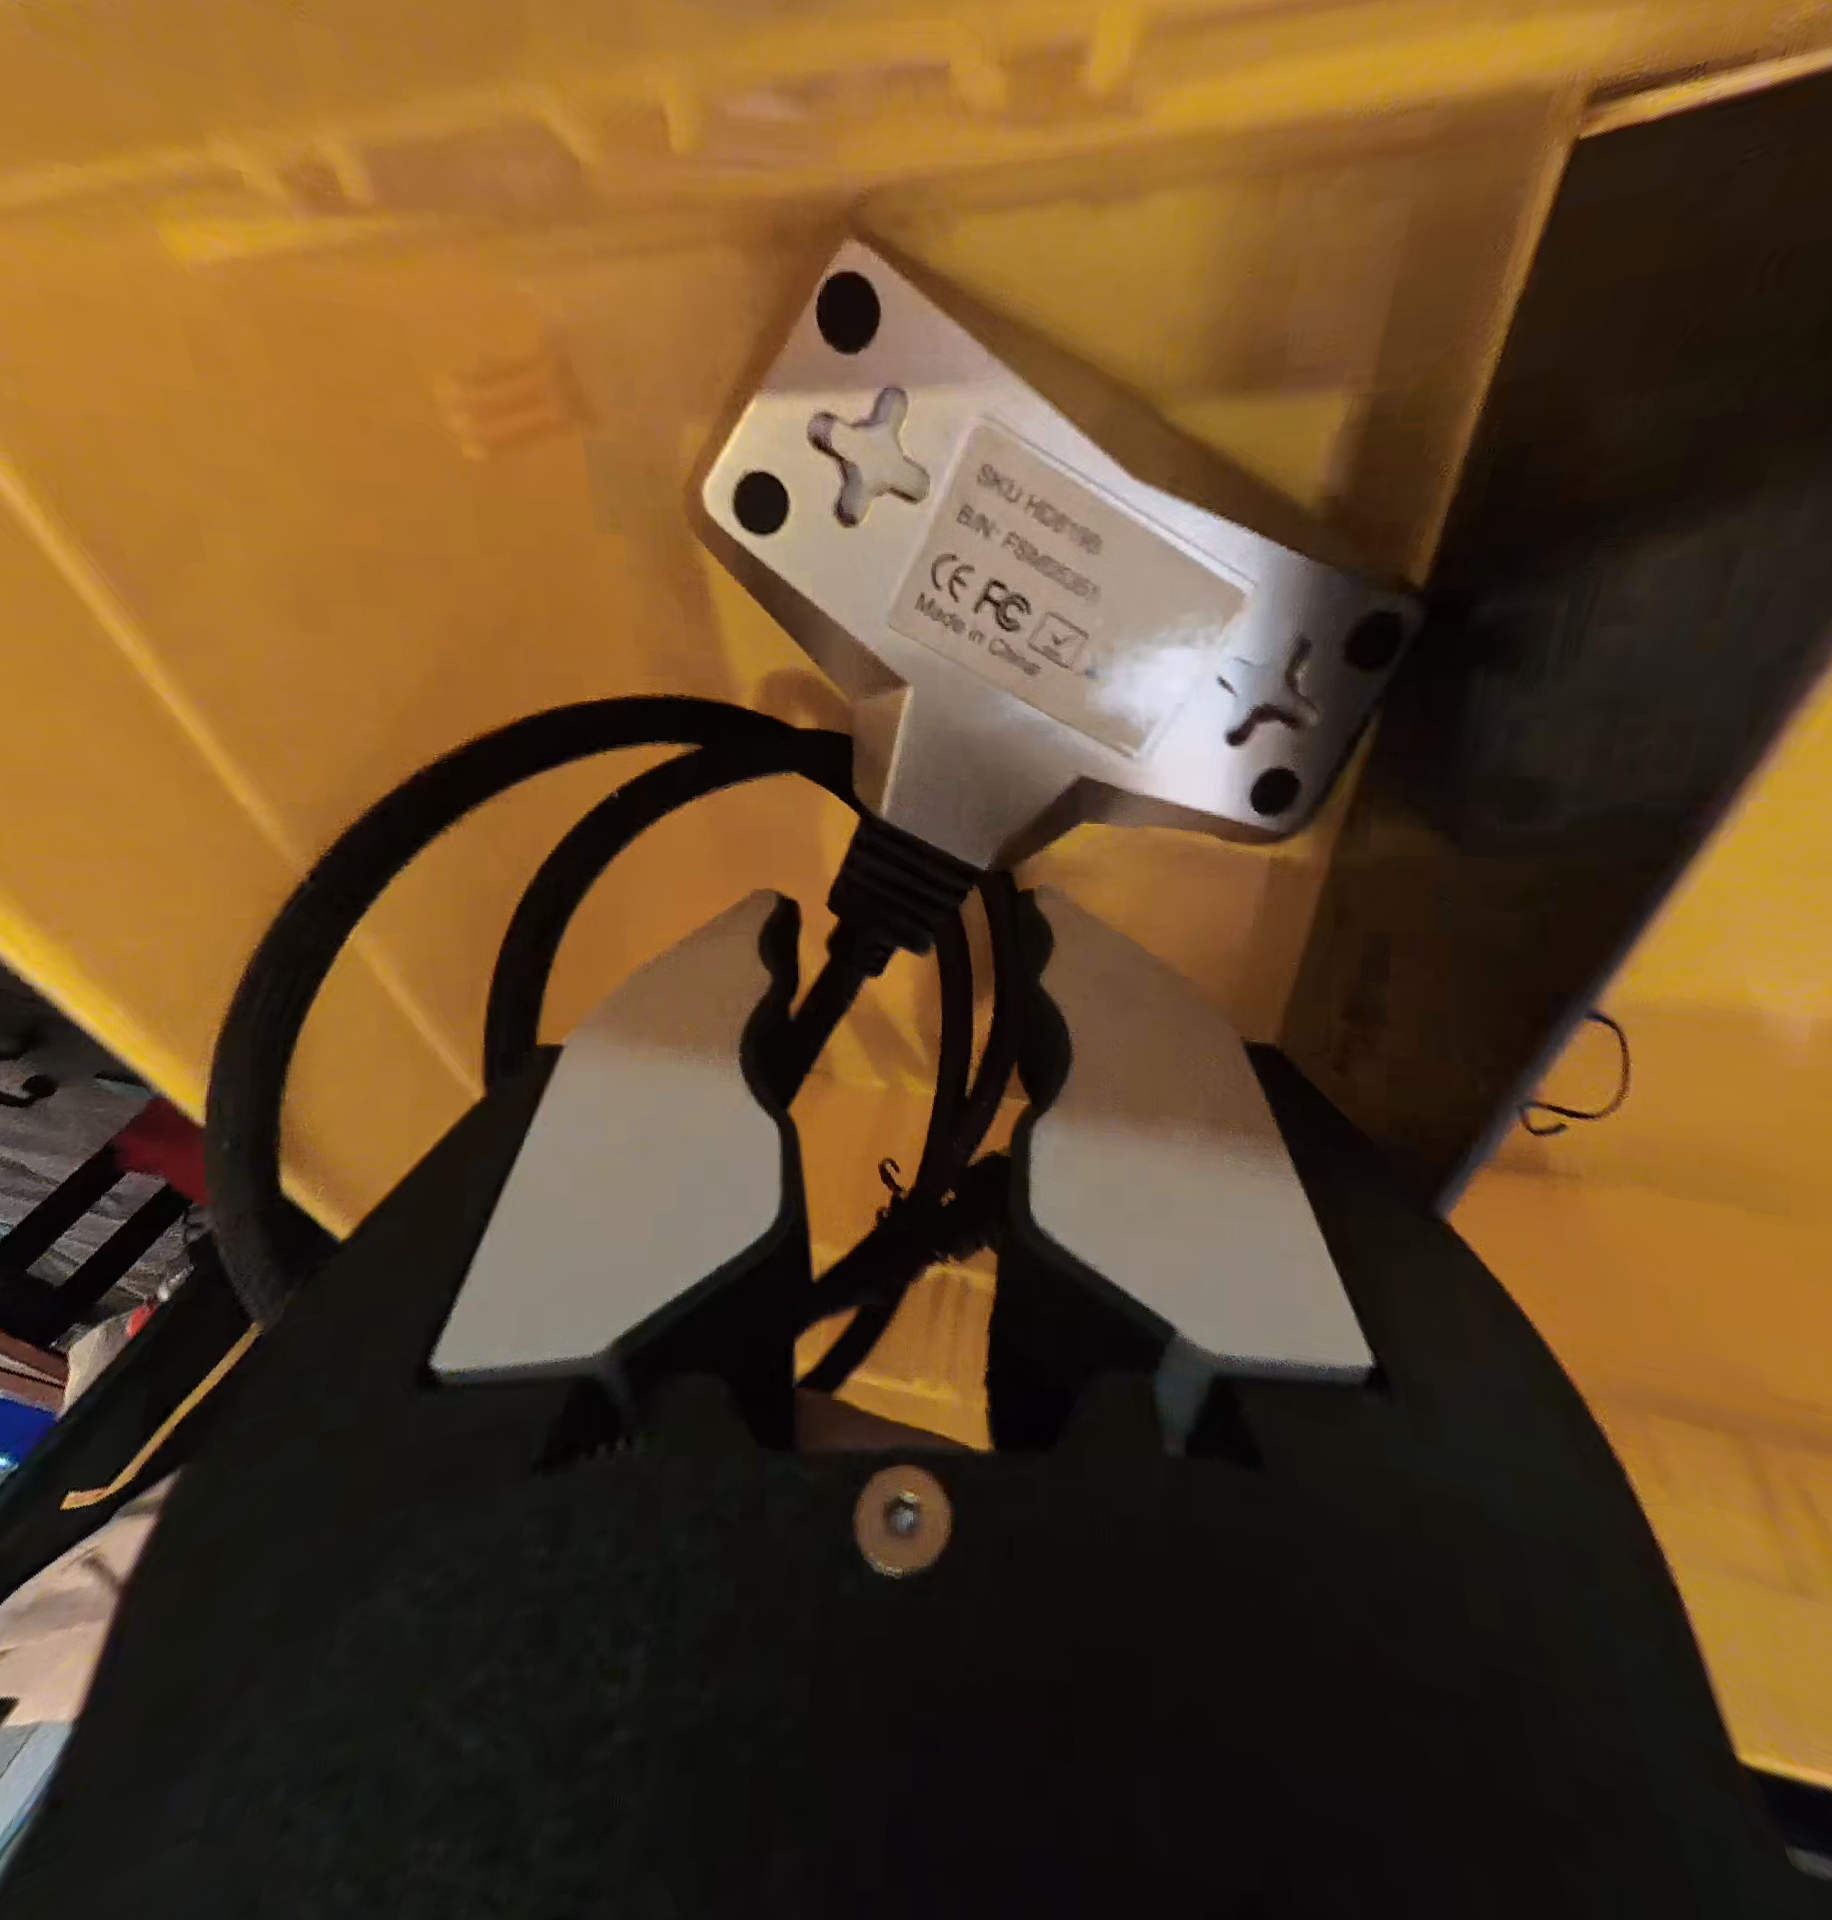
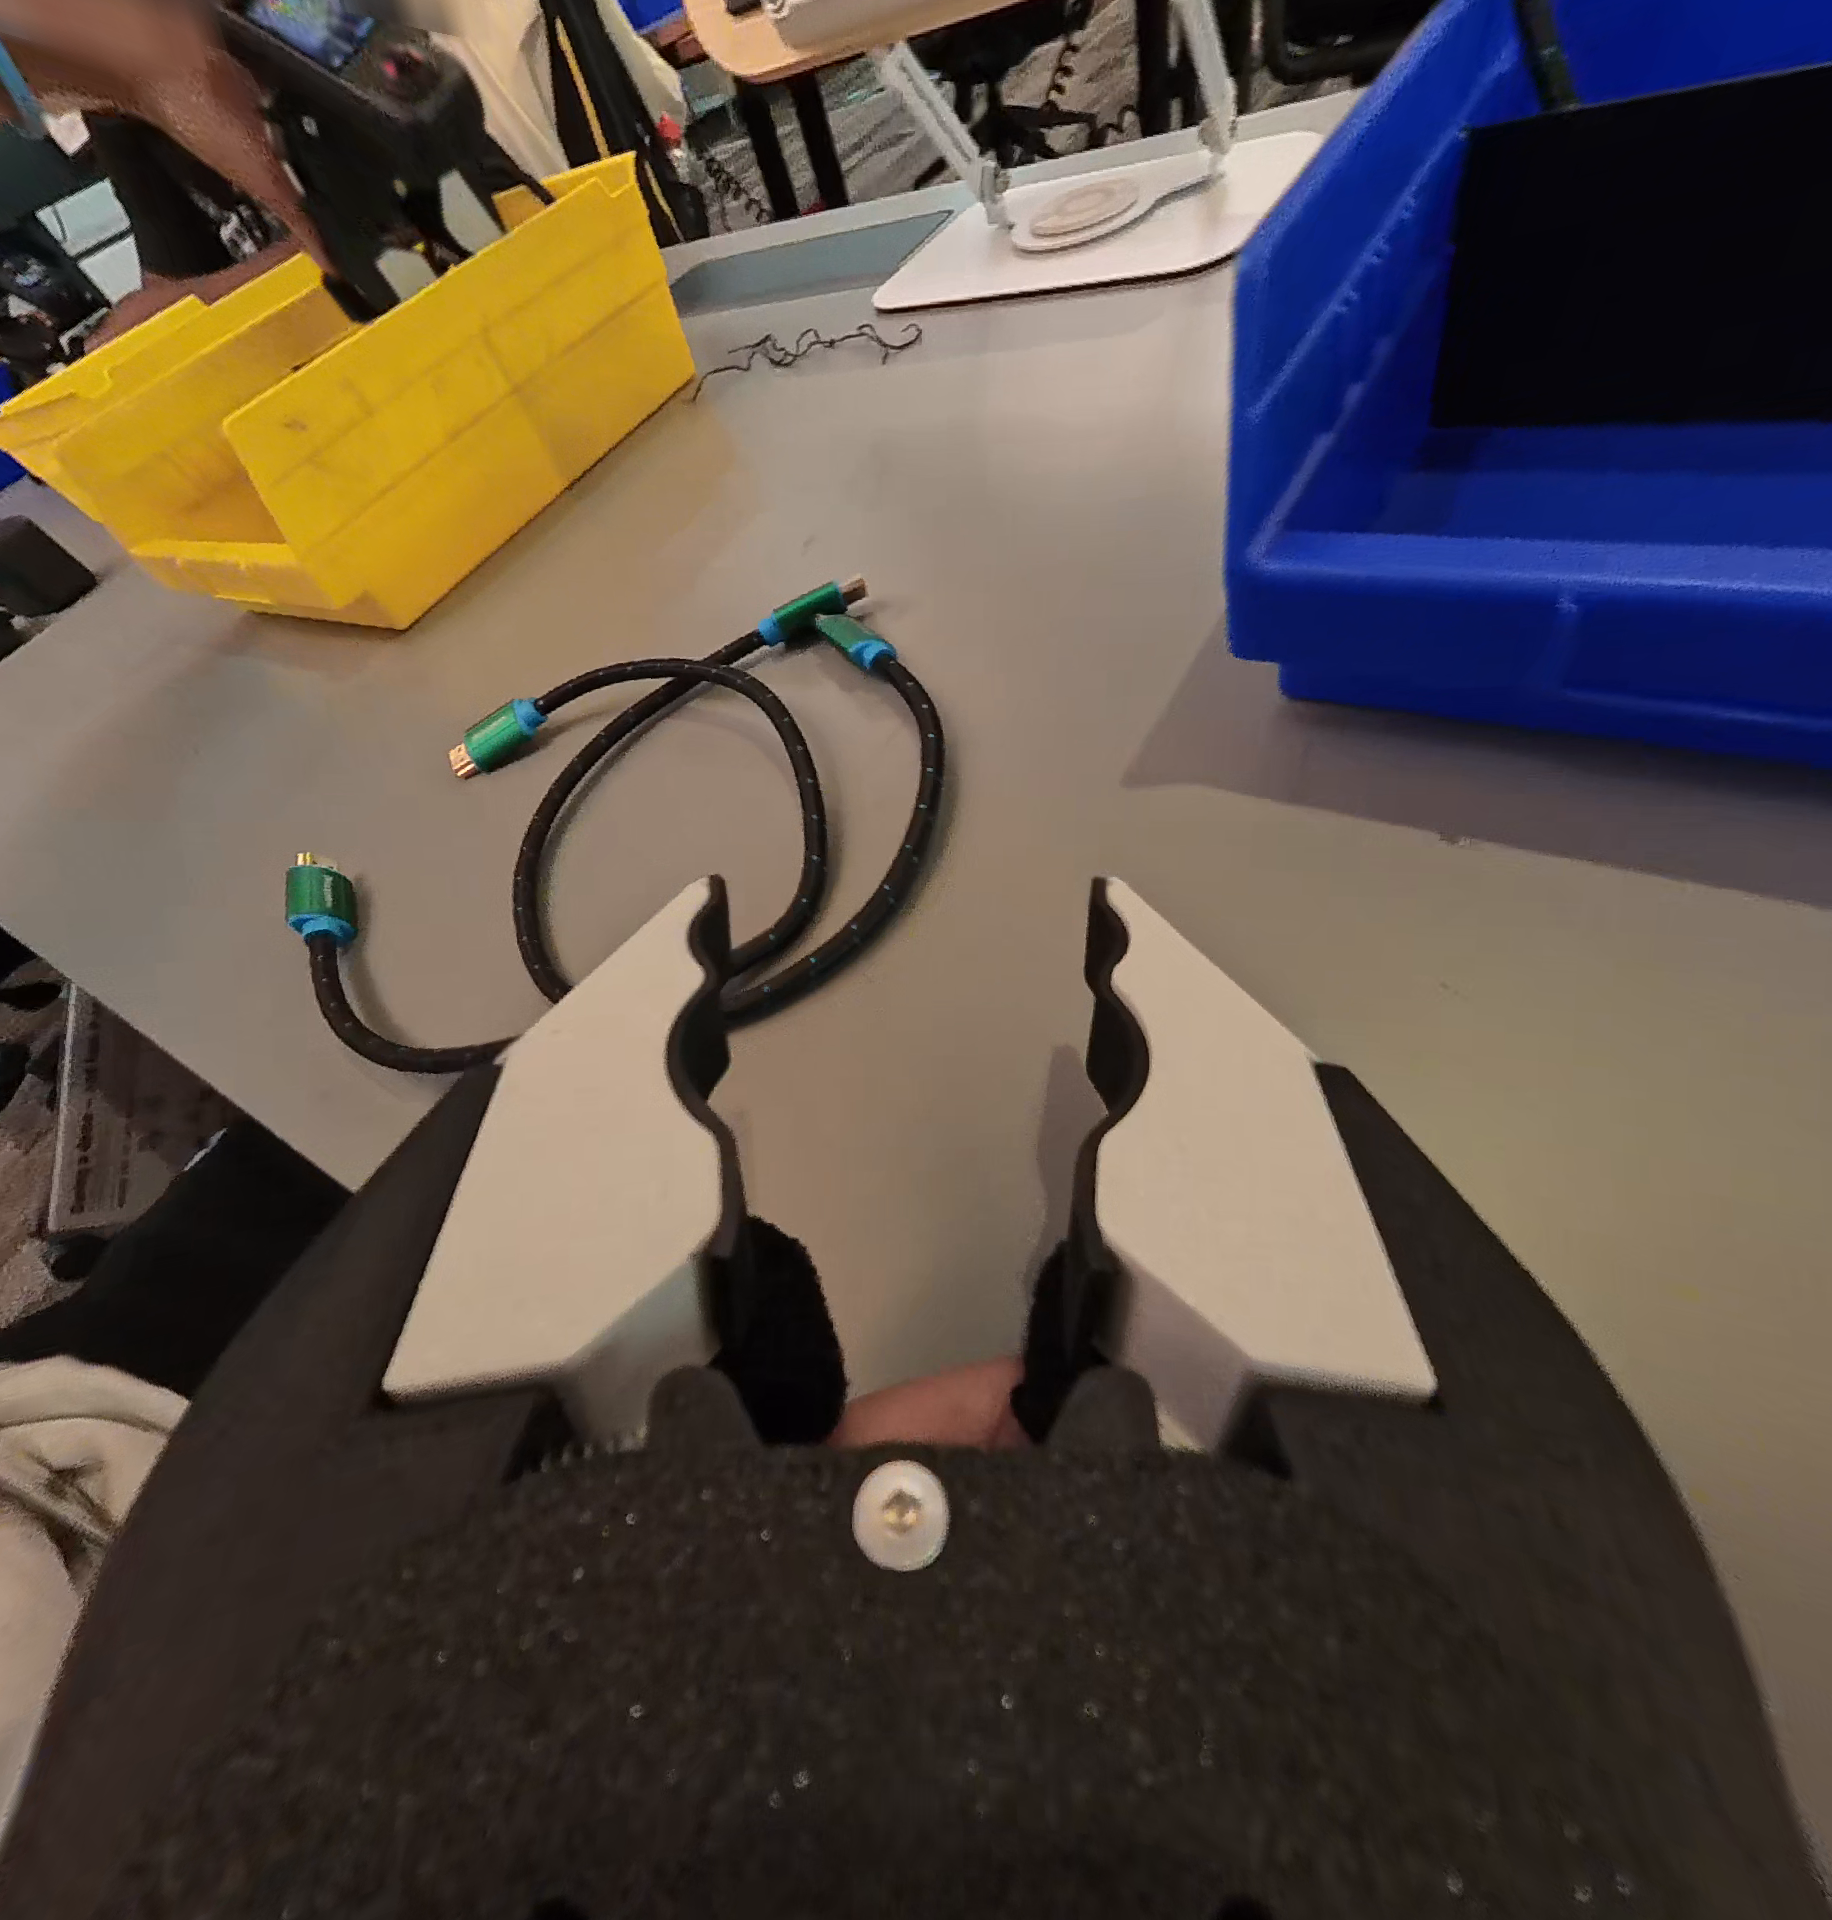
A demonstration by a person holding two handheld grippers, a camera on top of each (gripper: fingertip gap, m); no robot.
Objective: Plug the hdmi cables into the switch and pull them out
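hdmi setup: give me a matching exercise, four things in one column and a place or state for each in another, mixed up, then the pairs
Things:
1. switch
2. HDMI cables
3. right claw
4. blue bin

Places or states:
A. loose on the grey table, no plug inserted
B. open, holding nothing
C. inside the yellow bin, label side facing the left wrist camera
D. on the table, to the right of the cables

Pairs: 1-C, 2-A, 3-B, 4-D
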